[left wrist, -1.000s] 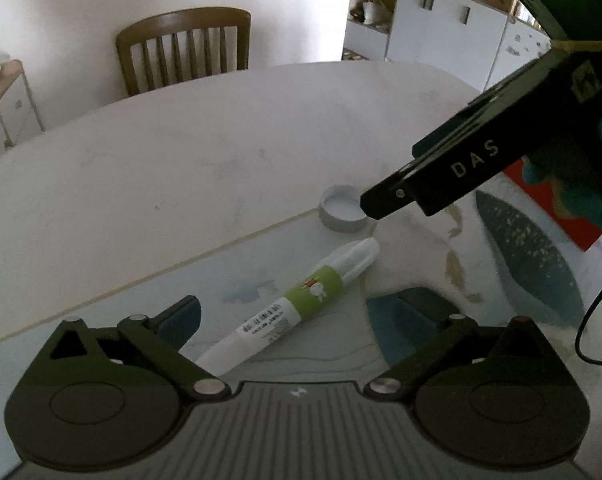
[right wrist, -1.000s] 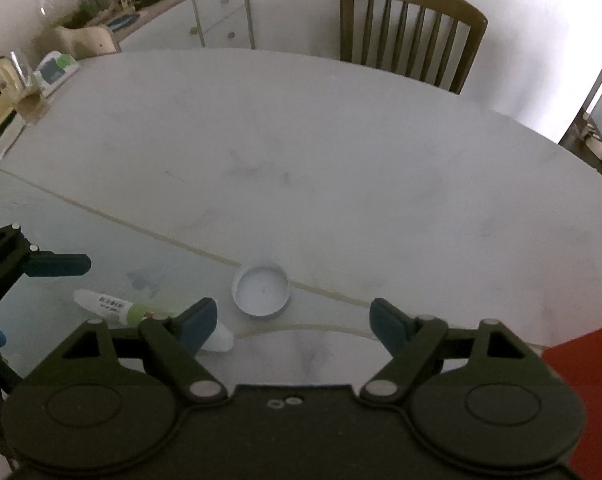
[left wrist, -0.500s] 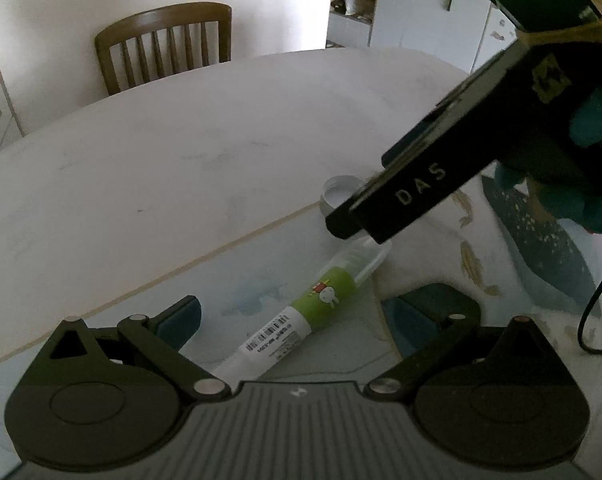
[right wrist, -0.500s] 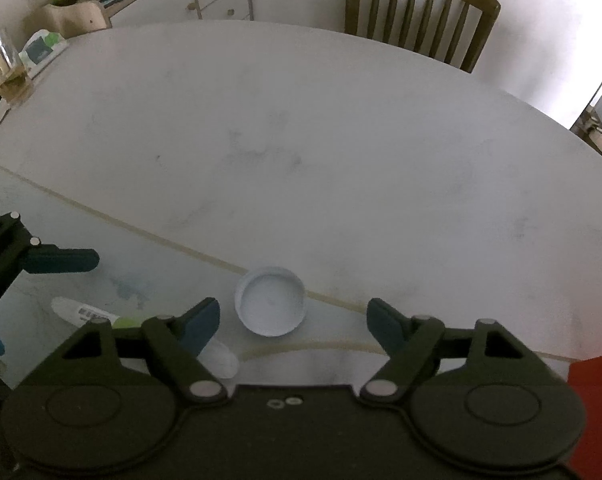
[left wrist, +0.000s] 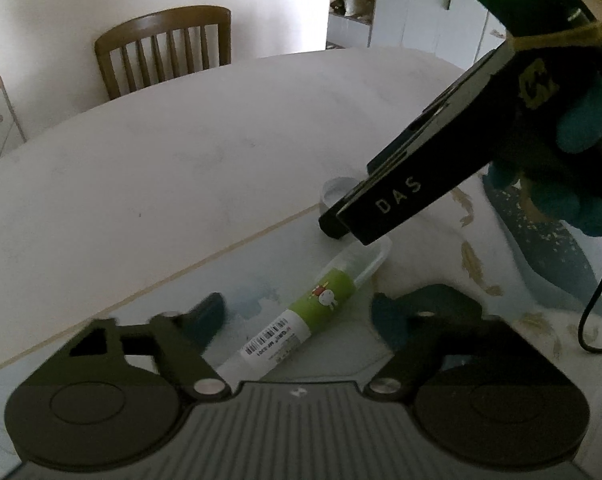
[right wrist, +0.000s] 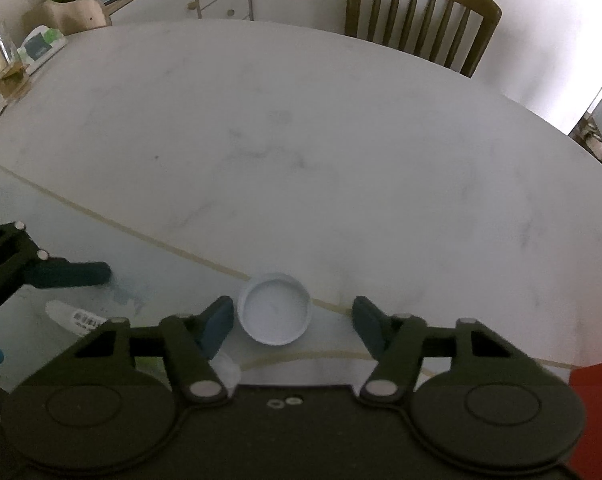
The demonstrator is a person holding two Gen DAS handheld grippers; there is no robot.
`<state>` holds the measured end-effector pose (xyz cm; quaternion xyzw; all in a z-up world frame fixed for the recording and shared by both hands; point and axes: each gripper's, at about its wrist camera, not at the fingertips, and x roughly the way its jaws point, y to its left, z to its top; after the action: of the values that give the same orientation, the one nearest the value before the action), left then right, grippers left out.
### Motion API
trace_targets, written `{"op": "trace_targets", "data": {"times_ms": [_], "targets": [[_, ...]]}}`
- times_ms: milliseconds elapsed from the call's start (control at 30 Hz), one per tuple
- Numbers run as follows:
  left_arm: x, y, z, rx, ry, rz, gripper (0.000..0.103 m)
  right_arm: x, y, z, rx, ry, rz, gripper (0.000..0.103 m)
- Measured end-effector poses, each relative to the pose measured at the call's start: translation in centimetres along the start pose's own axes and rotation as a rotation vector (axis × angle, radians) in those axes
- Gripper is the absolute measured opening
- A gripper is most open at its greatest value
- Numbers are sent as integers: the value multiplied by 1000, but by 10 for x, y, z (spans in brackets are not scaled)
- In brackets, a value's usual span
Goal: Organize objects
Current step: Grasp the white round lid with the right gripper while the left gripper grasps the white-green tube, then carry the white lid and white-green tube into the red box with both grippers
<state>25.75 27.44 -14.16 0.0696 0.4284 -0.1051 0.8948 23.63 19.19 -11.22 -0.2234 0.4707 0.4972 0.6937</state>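
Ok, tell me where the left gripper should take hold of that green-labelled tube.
Probably across the tube at its green label, from above. It lies flat and slanted on the mat, already between the left gripper fingers, whose jaws have just been closing without touching it. Its capped end sits under the right gripper.

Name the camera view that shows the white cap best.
The right wrist view: the white cap lies whole and open side up on the table. In the left wrist view only a sliver of it shows behind the other gripper's body.
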Motion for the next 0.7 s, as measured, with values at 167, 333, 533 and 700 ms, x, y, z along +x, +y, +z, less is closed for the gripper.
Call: {"op": "trace_targets", "data": {"times_ms": [167, 333, 533, 700], "targets": [[-4, 0, 2, 19, 11, -2, 46, 0, 1, 1, -9, -4, 7, 41], [-5, -15, 4, 77, 36, 4, 32, 0, -9, 0, 12, 4, 20, 38], [-8, -30, 4, 46, 73, 7, 18, -11, -28, -16, 46, 19, 14, 38], [-13, -37, -2, -32, 77, 3, 16, -33, -42, -43, 48, 23, 12, 38]]}}
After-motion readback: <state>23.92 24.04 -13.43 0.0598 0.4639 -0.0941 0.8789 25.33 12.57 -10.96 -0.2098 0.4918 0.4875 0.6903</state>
